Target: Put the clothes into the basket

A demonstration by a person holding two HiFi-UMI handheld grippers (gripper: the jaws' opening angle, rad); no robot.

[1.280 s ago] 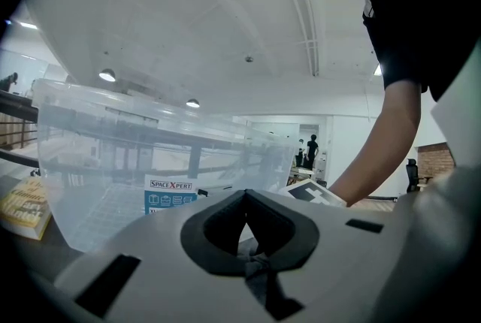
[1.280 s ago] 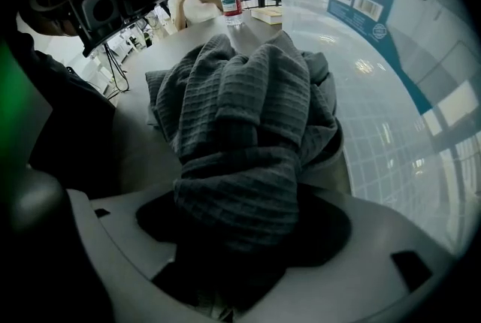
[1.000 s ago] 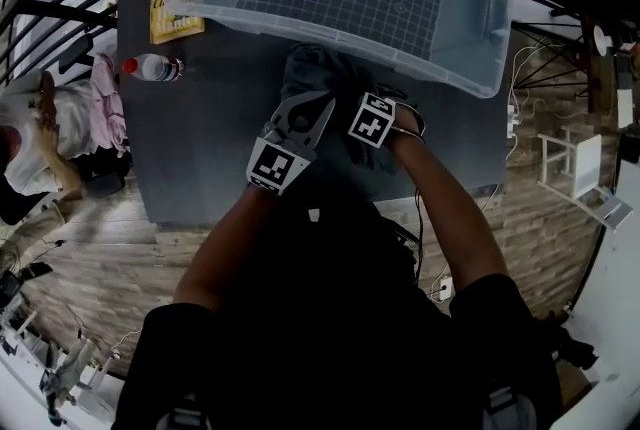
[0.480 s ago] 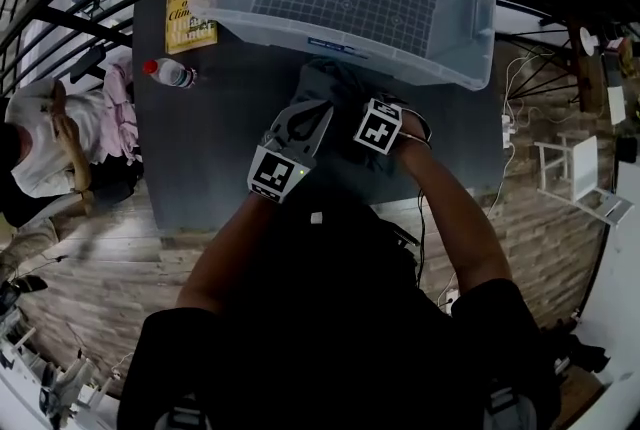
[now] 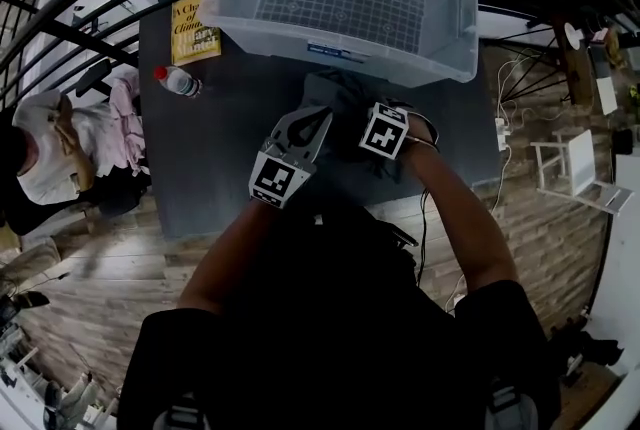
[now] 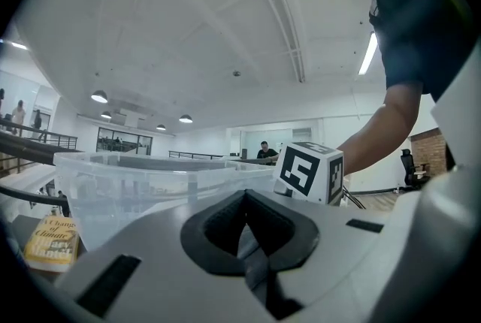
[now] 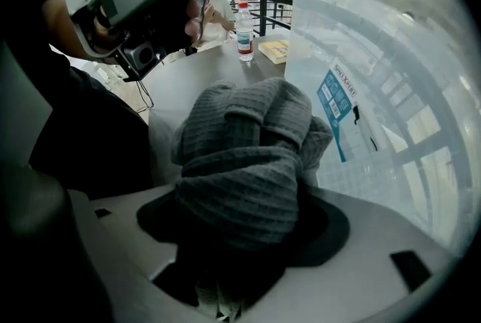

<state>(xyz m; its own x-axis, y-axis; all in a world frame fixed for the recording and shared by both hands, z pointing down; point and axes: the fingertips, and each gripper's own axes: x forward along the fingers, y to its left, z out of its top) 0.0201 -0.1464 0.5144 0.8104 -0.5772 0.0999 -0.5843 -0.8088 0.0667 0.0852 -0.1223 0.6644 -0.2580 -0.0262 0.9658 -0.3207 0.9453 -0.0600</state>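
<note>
Your right hand-held gripper and left hand-held gripper sit higher than second ago, nearer basket. Right clamps bunched grey garment, lifted off counter to clear rim. Left jaws together beside bundle; pinched cloth unclear.

Ribbed knit clothes; clear plastic basket

Head view looks steeply down on the bench; left gripper view seems level, right gripper view points down. All share the basket.
</note>
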